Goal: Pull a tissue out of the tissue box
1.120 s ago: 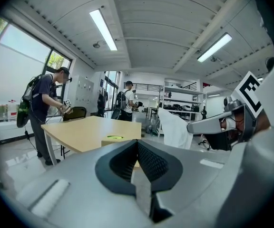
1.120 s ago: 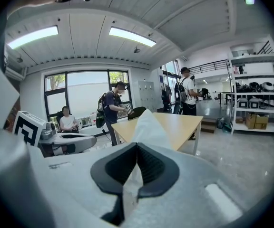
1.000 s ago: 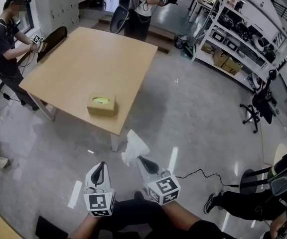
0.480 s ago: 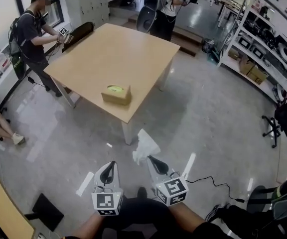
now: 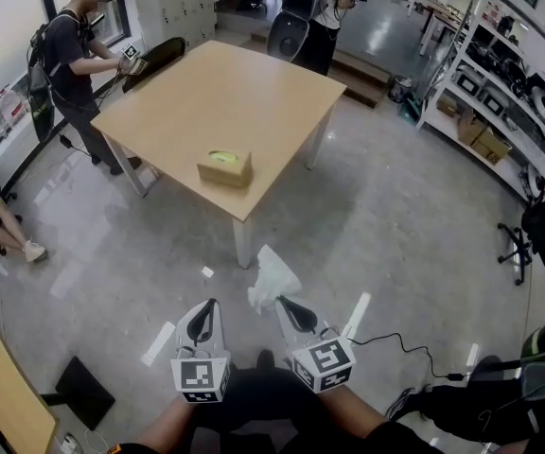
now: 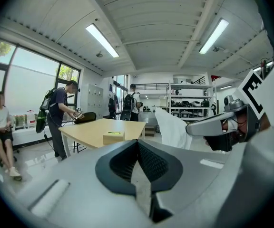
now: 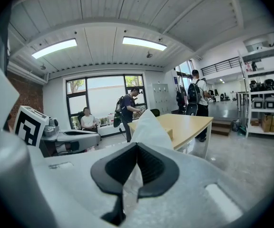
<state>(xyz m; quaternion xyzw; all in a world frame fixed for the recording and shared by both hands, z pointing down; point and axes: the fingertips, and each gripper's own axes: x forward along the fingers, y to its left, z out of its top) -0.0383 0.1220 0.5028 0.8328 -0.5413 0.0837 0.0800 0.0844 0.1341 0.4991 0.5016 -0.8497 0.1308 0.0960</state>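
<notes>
tissue (image 5: 272,280): white, crumpled, clamped in right hand-held gripper (image 5: 279,302) | tissue box (image 5: 224,168): tan, upright, near table (image 5: 206,93) edge

the head camera sat high and looked steeply down over the floor (image 5: 395,206), with the left gripper (image 5: 211,303) and right gripper (image 5: 278,300) close at its bottom edge and the table (image 5: 206,93) well ahead. each gripper camera rode low behind its own fingers (image 6: 150,163) and faced nearly level toward that table, far off. the left one caught the right gripper at its right edge; the right one caught the left gripper at its left. all three views shared the table and the tissue box (image 5: 224,167), though in the right gripper view the tissue (image 7: 149,127) seemed to hide most of the box.
</notes>
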